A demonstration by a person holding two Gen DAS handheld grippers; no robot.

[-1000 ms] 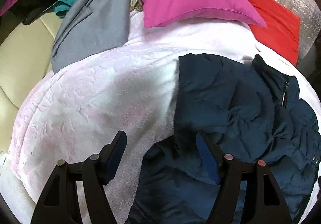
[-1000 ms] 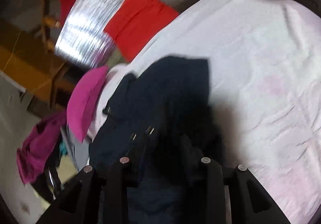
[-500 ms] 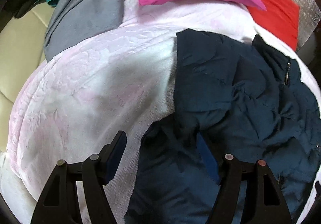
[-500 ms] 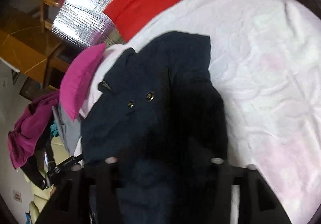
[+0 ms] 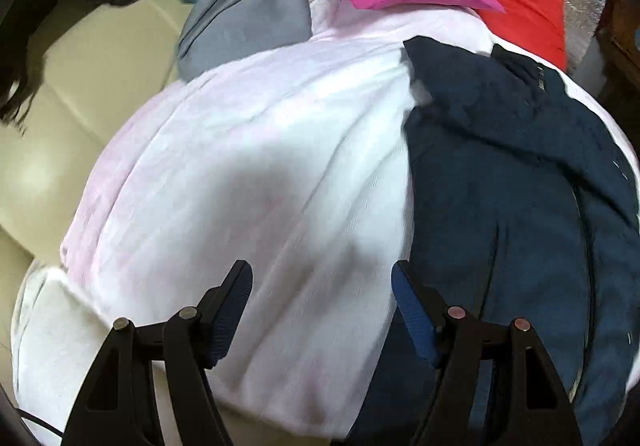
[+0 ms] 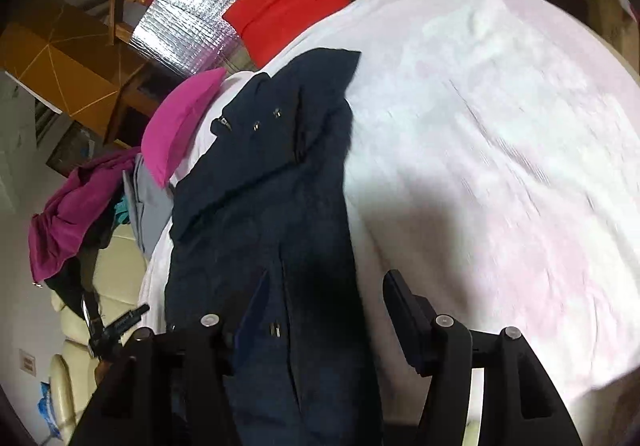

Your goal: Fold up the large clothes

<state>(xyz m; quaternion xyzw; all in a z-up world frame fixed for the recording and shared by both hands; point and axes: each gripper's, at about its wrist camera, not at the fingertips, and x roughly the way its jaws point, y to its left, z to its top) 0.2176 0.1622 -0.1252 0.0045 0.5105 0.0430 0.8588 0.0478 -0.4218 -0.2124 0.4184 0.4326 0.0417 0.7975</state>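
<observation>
Both tongs are released now. Left wrist view: your left gripper [image 5: 322,310] is spread and empty over the white blanket [image 5: 248,182], having slid off the navy jacket [image 5: 512,182], now to its right. Right wrist view: your right gripper [image 6: 320,318] has just been opening; jacket [image 6: 260,206] below, ungripped. Fold laid down, next grab pending. No readable writing.
</observation>
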